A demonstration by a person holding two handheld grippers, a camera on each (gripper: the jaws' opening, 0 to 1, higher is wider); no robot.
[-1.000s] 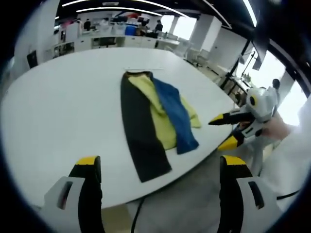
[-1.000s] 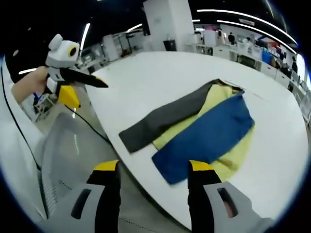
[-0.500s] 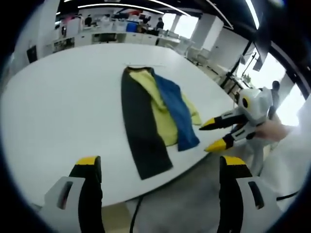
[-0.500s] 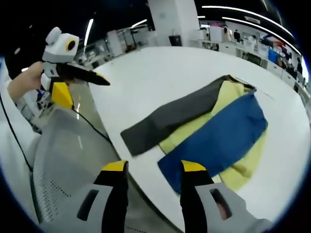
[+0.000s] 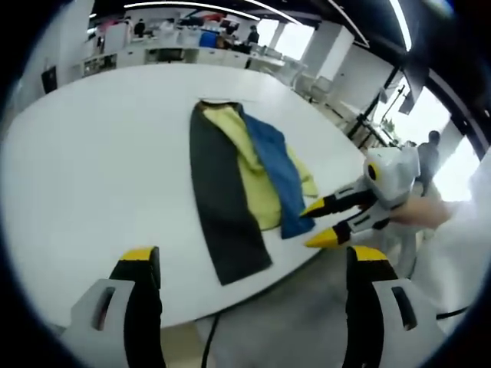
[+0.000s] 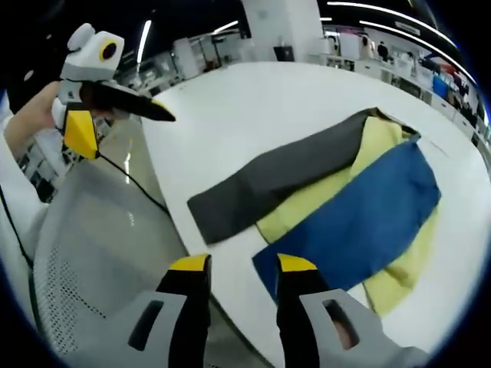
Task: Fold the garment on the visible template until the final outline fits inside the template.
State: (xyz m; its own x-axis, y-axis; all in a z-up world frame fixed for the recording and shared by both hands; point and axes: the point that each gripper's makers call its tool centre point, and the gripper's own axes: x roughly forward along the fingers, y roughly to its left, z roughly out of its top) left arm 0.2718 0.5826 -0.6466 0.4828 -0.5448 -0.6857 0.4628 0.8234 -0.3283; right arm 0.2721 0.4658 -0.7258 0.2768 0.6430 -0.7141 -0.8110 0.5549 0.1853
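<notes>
My right gripper (image 6: 234, 263) has its jaws parted with a gap between the yellow tips, nothing between them, and it sits just at the near corner of the blue panel (image 6: 353, 222) of the garment, at the table's edge; I judge I am lining it up there because that loose corner is the easiest place to pinch for a fold. In the left gripper view the same gripper (image 5: 318, 224) comes in from the right, its two tips spread and almost touching the blue hem. My left gripper (image 5: 249, 253) is wide open and empty, held back off the near edge of the white table (image 5: 92, 161), well apart from the cloth, probably waiting for its own corner. The garment (image 5: 242, 172) lies flat and long on the table: a dark grey strip (image 5: 219, 199) on one side, a yellow layer (image 5: 249, 172) in the middle, blue on top of it. I can make out only a faint line at the garment's far end, so I cannot tell where the template lies. Folding looks barely begun.
</notes>
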